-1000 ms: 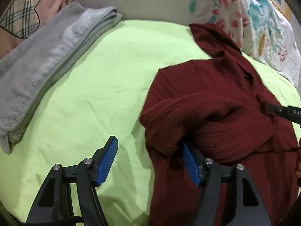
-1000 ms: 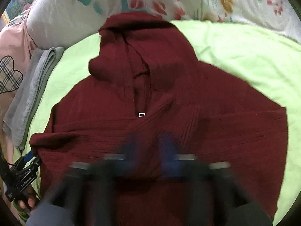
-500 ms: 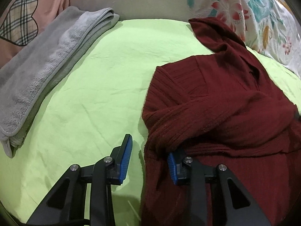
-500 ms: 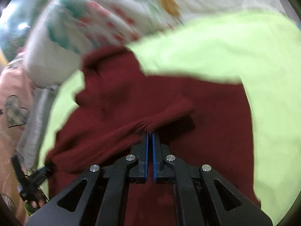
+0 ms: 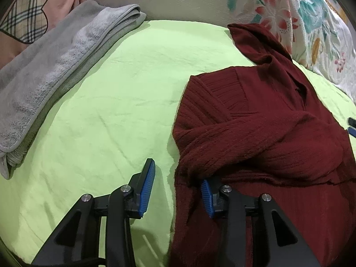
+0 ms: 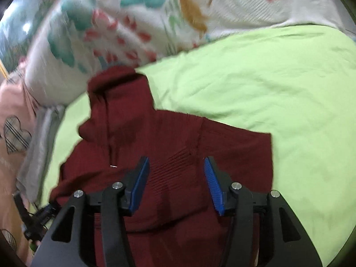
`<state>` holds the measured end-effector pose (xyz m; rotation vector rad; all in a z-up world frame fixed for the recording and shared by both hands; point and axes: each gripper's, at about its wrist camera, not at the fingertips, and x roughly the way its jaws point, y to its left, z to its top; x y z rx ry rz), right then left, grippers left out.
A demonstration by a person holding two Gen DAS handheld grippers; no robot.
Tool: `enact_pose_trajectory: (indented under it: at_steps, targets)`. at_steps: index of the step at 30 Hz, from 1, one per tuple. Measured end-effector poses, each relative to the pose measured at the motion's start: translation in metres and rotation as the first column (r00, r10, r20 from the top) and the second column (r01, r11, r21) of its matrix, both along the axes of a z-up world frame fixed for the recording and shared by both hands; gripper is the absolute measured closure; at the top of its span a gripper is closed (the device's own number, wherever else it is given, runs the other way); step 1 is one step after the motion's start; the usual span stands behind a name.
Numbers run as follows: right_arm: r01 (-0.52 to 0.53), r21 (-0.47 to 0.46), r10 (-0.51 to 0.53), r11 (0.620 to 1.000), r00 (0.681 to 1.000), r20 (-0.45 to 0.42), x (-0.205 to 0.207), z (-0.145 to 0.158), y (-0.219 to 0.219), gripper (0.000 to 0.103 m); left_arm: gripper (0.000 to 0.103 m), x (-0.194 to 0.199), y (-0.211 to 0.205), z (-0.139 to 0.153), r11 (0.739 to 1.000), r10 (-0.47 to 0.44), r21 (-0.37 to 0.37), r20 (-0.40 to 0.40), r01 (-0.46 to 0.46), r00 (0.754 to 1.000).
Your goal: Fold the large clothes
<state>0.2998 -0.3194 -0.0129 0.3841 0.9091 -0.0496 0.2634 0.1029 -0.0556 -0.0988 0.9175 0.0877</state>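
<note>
A dark red ribbed hooded sweater (image 5: 255, 120) lies on a lime green sheet (image 5: 115, 102), both sleeves folded across its body. My left gripper (image 5: 178, 184) is open at the sweater's left edge, its right finger tucked under the folded sleeve. In the right wrist view the sweater (image 6: 173, 146) lies with its hood toward the pillows. My right gripper (image 6: 175, 182) is open and empty just above the sweater's right side. Its tip shows at the right edge of the left wrist view (image 5: 352, 126).
A folded grey towel (image 5: 55, 75) lies along the left of the bed. A pink cushion with a plaid heart (image 5: 29, 20) and a floral quilt (image 5: 296, 15) line the far side. Bare green sheet (image 6: 278, 89) lies right of the sweater.
My right gripper was shut on the sleeve cuff, carried it across the sweater, then opened and let it go. My left gripper narrowed and drew back along the sweater's left edge.
</note>
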Motion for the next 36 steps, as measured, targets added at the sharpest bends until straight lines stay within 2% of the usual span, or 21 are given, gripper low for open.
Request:
enact_pose_trajectory:
  at_steps: [3,5,6,7,8,9,13,15,16,18,19,20,22,24,26,27,30,34,36]
  targets:
    - [-0.034,-0.052,0.030,0.998,0.998,-0.063,0.025,-0.018,-0.003,0.051,0.061,0.001,0.001,-0.001,1.000,-0.001,-0.005,-0.002,0.001,1.000]
    - [-0.063,-0.050,0.059,0.997,0.995,-0.080,0.035,-0.027,-0.003,0.051,0.061,0.002,0.001,-0.002,1.000,-0.001,-0.003,-0.004,0.001,1.000]
    - [-0.073,-0.046,0.069,0.996,0.994,-0.082,0.037,-0.028,-0.003,0.054,0.060,0.002,0.001,-0.002,1.000,-0.001,-0.001,-0.004,0.001,1.000]
    - [-0.091,-0.048,0.087,0.995,0.993,-0.085,0.040,-0.029,-0.001,0.078,0.060,0.003,0.001,-0.002,1.000,-0.002,0.000,-0.006,0.002,1.000]
    - [-0.127,-0.044,0.123,0.991,0.988,-0.093,0.043,-0.030,0.003,0.094,0.060,0.003,0.000,-0.002,1.000,-0.002,0.001,-0.007,0.002,1.000]
    - [-0.137,-0.037,0.134,0.990,0.987,-0.088,0.043,-0.028,0.004,0.098,0.060,0.004,0.000,-0.002,1.000,-0.002,0.001,-0.007,0.002,1.000]
    - [-0.154,0.029,0.153,0.988,0.987,0.038,0.039,-0.001,0.001,0.099,0.060,0.005,-0.001,-0.003,1.000,0.000,0.002,-0.007,0.000,1.000]
    - [-0.146,0.077,0.132,0.986,0.978,0.159,0.034,0.024,-0.008,0.099,0.060,0.005,-0.002,-0.003,1.000,0.003,0.005,-0.006,-0.003,1.000]
    - [-0.166,0.124,0.125,0.978,0.951,0.283,0.023,0.048,-0.017,0.099,0.060,0.005,-0.002,-0.003,1.000,0.005,0.006,-0.006,-0.005,1.000]
    - [-0.205,0.136,0.127,0.969,0.891,0.437,-0.001,0.081,-0.024,0.099,0.058,0.005,-0.003,-0.003,1.000,0.008,0.008,-0.005,-0.008,1.000]
    - [-0.230,0.123,0.147,0.965,0.870,0.471,-0.012,0.090,-0.024,0.099,0.058,0.005,-0.003,-0.003,1.000,0.010,0.010,-0.005,-0.010,1.000]
    - [-0.242,0.096,0.169,0.966,0.862,0.477,-0.018,0.094,-0.022,0.099,0.058,0.005,-0.004,-0.003,1.000,0.012,0.012,-0.005,-0.012,1.000]
    - [-0.295,0.050,0.245,0.954,0.865,0.437,-0.031,0.089,-0.017,0.099,0.058,0.005,-0.005,-0.004,1.000,0.016,0.015,-0.005,-0.016,1.000]
    - [-0.338,-0.020,0.325,0.941,0.884,0.336,-0.045,0.069,-0.010,0.099,0.057,0.004,-0.003,-0.004,1.000,0.018,0.007,-0.006,-0.018,1.000]
    - [-0.354,-0.106,0.369,0.929,0.910,0.192,-0.061,0.038,-0.004,0.099,0.057,0.004,-0.001,-0.004,1.000,0.018,-0.004,-0.009,-0.018,1.000]
    - [-0.349,-0.132,0.365,0.928,0.922,0.130,-0.069,0.022,-0.004,0.099,0.056,0.004,0.000,-0.003,1.000,0.018,-0.007,-0.011,-0.018,1.000]
    - [-0.321,-0.133,0.329,0.938,0.943,0.044,-0.089,-0.005,-0.013,0.099,0.052,-0.001,0.002,-0.003,1.000,0.019,-0.003,-0.022,-0.019,1.000]
    - [-0.254,-0.109,0.255,0.961,0.967,-0.004,-0.101,-0.010,-0.024,0.100,0.051,-0.014,0.004,-0.002,0.999,0.013,0.031,-0.040,-0.012,0.999]
    - [-0.202,-0.070,0.204,0.977,0.979,0.014,-0.101,-0.005,-0.031,0.100,0.051,-0.024,0.006,-0.001,0.999,-0.009,0.035,-0.044,0.011,0.999]
